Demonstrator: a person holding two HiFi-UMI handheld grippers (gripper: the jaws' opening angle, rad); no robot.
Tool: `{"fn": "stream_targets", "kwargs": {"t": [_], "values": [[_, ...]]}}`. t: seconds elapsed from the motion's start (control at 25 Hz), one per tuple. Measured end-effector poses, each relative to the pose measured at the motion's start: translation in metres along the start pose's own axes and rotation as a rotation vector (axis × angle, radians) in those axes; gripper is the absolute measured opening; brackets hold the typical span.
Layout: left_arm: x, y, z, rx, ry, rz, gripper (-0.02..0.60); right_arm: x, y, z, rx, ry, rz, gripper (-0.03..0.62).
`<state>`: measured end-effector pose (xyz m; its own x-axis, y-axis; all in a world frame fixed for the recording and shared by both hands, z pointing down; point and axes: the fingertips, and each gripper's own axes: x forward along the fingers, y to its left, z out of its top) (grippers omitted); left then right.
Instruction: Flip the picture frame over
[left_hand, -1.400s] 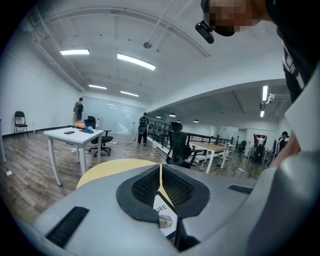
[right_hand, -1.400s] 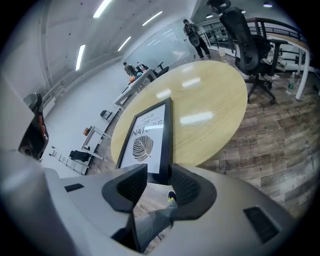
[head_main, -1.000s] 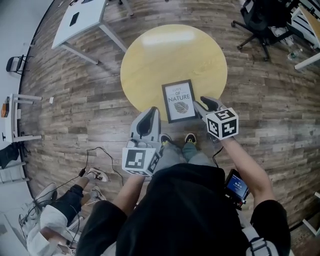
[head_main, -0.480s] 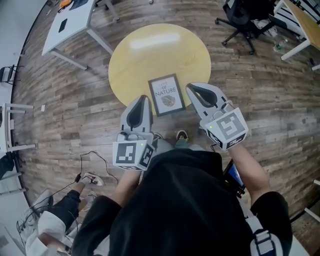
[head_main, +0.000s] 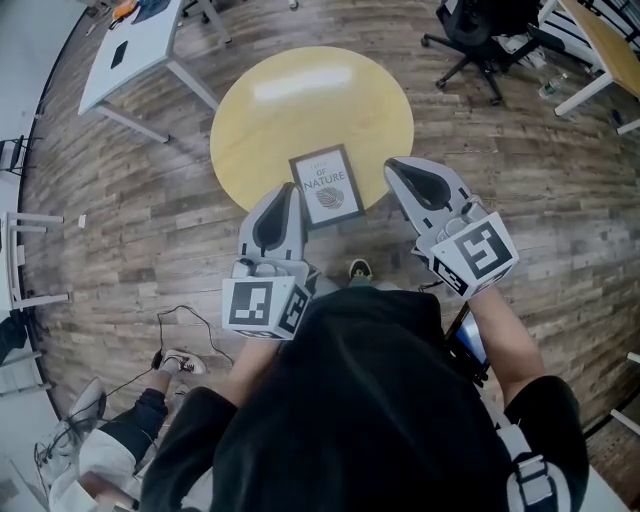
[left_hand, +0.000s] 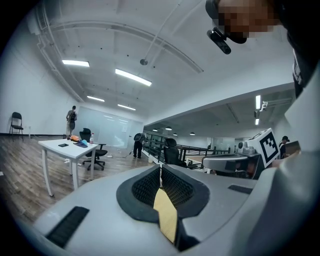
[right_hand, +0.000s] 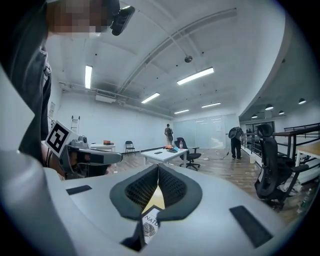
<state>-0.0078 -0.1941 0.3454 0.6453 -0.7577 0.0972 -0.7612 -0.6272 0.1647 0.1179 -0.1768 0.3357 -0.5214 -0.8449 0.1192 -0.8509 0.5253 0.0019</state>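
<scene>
**Hovering both grippers shut and empty, frame face-up on table**

- left gripper: jaws pressed together along the pad line, nothing between them. Its own view looks out level across the room. A sliver of yellow tabletop shows through the notch below the pads.
- right gripper: jaws also fully together, nothing gripped. Its view is level too. The notch under its pads shows tabletop and a corner of the frame's print.
- picture frame: lies flat on the round table, print side up. The "OF NATURE" text and leaf motif are readable. It has a dark border and sits slightly skewed, close to the table edge nearest the person.
- From the head view the frame sits between the two gripper tips. Neither gripper touches it.
- Each gripper's marker cube faces the head camera, left and right.
- Surroundings: wood-plank floor, white desk at upper left, black office chair at upper right, and a cable on the floor at lower left.
- The gripper views also show people standing far off near a glass wall.
</scene>
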Motion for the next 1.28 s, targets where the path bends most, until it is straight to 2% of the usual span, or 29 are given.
{"fn": "stream_targets", "kwargs": {"t": [0.28,1.28], "values": [[-0.007,0.000,0.007,0.009,-0.016,0.006,0.029,0.002,0.003,0.006,-0.038,0.000,-0.012,0.018],[-0.002,-0.001,0.011,-0.002,-0.022,0.005,0.029,0.013,0.005,0.004,-0.041,0.015,-0.002,0.018]]}}
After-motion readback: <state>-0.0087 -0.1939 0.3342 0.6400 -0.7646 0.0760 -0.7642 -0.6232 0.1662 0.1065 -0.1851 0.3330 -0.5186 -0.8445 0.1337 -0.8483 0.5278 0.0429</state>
